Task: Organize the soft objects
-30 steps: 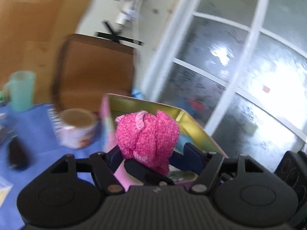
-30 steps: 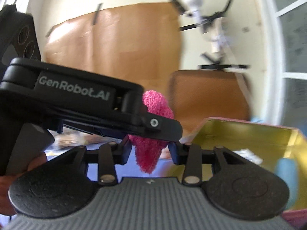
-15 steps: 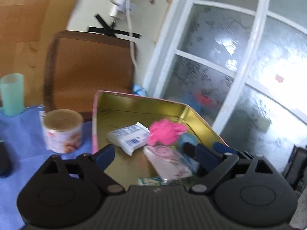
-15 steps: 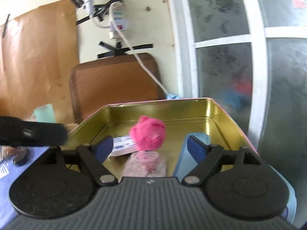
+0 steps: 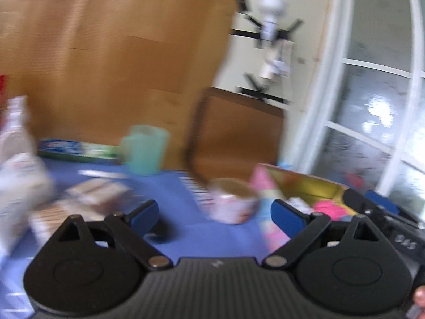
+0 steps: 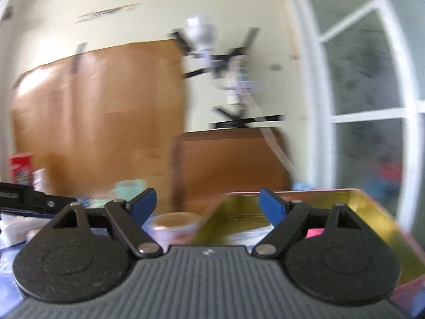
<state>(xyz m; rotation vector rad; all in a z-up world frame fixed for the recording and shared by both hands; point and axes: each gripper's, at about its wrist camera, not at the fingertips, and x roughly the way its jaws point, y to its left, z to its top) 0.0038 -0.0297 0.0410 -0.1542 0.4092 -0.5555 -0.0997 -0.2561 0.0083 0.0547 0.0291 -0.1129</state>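
The pink fluffy ball lies inside the gold-lined tin at the right of the blurred left wrist view. My left gripper stands open over the blue cloth, left of the tin, with nothing between its blue pads. In the right wrist view my right gripper is open too and holds nothing. Its right finger hangs over the tin, where a sliver of the pink ball shows. Each gripper appears in the other's view: the right gripper, the left gripper.
A small round can stands just left of the tin. Further left on the blue cloth are a teal cup, a flat blue-green box, a clear bottle and blurred packets. A brown chair back rises behind.
Both grippers, shut on the pink ball above the tin a second ago, have opened; the ball has dropped into the tin. The left gripper has swung left, away from the tin.
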